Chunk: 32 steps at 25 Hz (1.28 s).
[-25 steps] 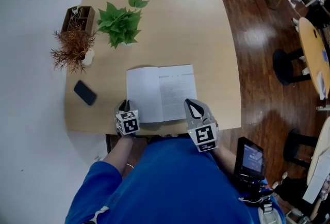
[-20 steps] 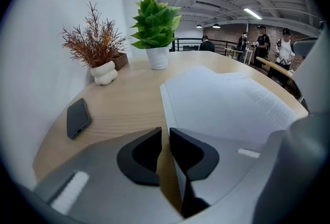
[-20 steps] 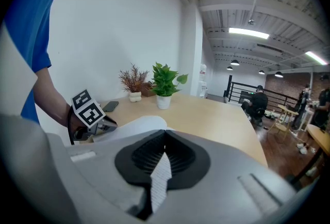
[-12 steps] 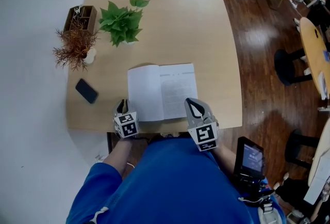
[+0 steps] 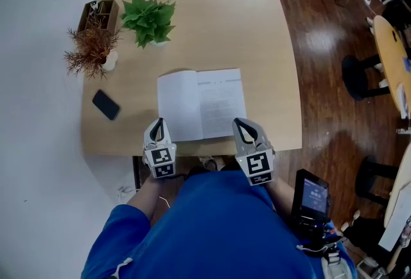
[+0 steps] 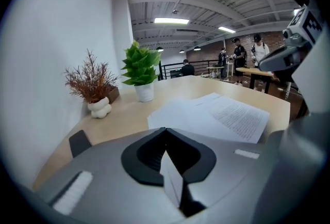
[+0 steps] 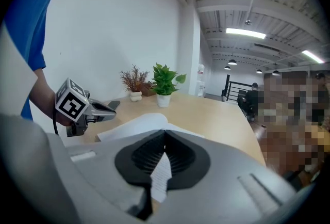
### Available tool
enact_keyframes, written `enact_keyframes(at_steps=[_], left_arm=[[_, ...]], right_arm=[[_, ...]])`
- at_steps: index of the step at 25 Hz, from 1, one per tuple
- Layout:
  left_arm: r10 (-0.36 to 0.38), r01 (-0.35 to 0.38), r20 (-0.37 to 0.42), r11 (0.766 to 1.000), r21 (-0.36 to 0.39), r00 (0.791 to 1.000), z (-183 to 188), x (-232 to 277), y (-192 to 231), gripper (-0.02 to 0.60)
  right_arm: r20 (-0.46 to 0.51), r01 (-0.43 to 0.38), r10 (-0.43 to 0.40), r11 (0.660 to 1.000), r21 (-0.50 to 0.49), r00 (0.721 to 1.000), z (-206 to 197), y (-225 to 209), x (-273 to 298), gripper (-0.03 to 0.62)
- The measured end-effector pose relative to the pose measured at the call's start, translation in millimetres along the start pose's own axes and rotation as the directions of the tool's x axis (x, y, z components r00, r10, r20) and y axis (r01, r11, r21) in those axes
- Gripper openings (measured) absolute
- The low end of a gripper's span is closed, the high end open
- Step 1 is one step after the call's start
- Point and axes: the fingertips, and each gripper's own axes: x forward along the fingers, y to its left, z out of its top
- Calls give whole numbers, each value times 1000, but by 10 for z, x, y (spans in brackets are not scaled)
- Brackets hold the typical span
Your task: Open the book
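The book (image 5: 201,104) lies open and flat on the wooden table (image 5: 257,27), a blank white page on the left and a printed page on the right. My left gripper (image 5: 158,123) hovers just off the book's near-left corner with its jaws shut on nothing. In the left gripper view its fingertips (image 6: 166,130) meet, with the book (image 6: 216,114) beyond them. My right gripper (image 5: 241,123) sits at the book's near-right corner, its jaws also closed and empty. The right gripper view shows its tips (image 7: 165,132) touching above the page (image 7: 139,125), and the left gripper (image 7: 111,107) to the side.
A green potted plant (image 5: 151,17), a dried plant in a white vase (image 5: 93,53) and a wooden box (image 5: 96,17) stand at the table's far left. A black phone (image 5: 106,105) lies left of the book. Chairs and other tables are off to the right, over the wood floor.
My left gripper has lifted from the table beside the book's near-left corner and its jaws have closed. The book stays open. The right gripper has not moved.
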Motion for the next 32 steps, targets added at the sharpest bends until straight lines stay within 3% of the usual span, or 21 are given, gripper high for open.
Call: enact_keyframes(at_steps=[11,21,32], left_arm=[[-48,48,97,999,8,994,265,-310,-632,8],[-61,56,166,998,30,984,613,-1070,-1562,8],[-25,-8,241,991,134,970,711,-1893,-2313,8]], right_arm=[[51,-21,21,1000,-2,998,-186,-125,-263,3],[143,-67,64,998,18,988,-249,-289,-1234,2],[193,-145,140,989,14,971,-548,-223,-1970,2]])
